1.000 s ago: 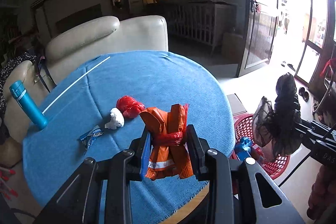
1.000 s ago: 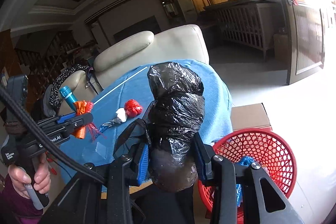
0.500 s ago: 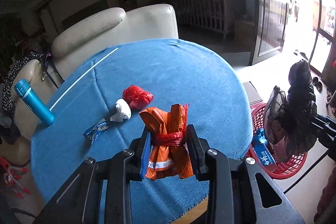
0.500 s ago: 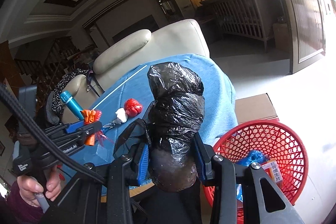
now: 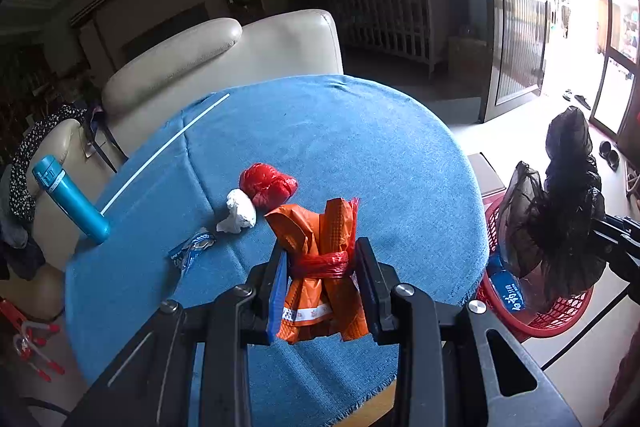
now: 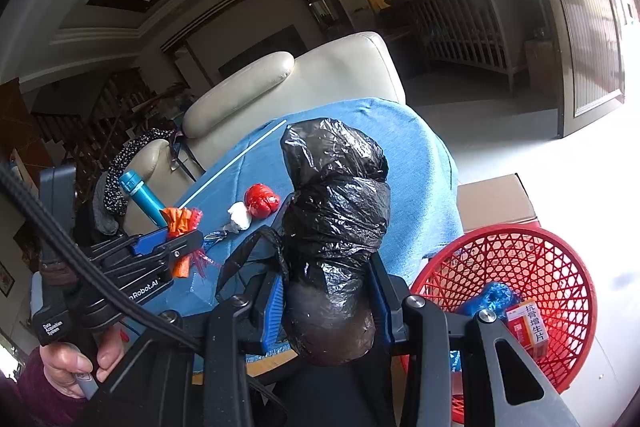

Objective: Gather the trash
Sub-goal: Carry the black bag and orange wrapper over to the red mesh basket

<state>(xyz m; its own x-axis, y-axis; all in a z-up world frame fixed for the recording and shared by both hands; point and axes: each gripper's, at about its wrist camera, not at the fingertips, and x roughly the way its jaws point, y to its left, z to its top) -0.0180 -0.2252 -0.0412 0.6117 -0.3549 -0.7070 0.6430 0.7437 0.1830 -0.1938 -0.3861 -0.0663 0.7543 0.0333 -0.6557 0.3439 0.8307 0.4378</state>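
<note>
Nearest in the right wrist view, the right gripper (image 6: 326,301) is clamped around a knotted black bag (image 6: 334,223), which stands up between the pads. It looks soft and crinkly, probably light for its bulk, and its slick plastic could slip; the pinch at its lower bulge seems the safest hold, since the loose handle loop at nine o'clock would swing. At four o'clock, beside the table on the floor, sits the red basket (image 6: 532,263), already holding a blue wrapper and a small box.

In the left wrist view, the left gripper (image 5: 322,283) is closed to a narrow gap on an orange bag bundle (image 5: 320,267), gripped right at its red tie, the firmest part of a limp, light thing. Both bundles hang above the table's near edge.

Further out on the blue tablecloth (image 5: 360,147), around eleven o'clock, lie a red wad (image 5: 267,185), a white crumpled tissue (image 5: 239,213) touching it, and a blue wrapper (image 5: 191,249) near them.
</note>
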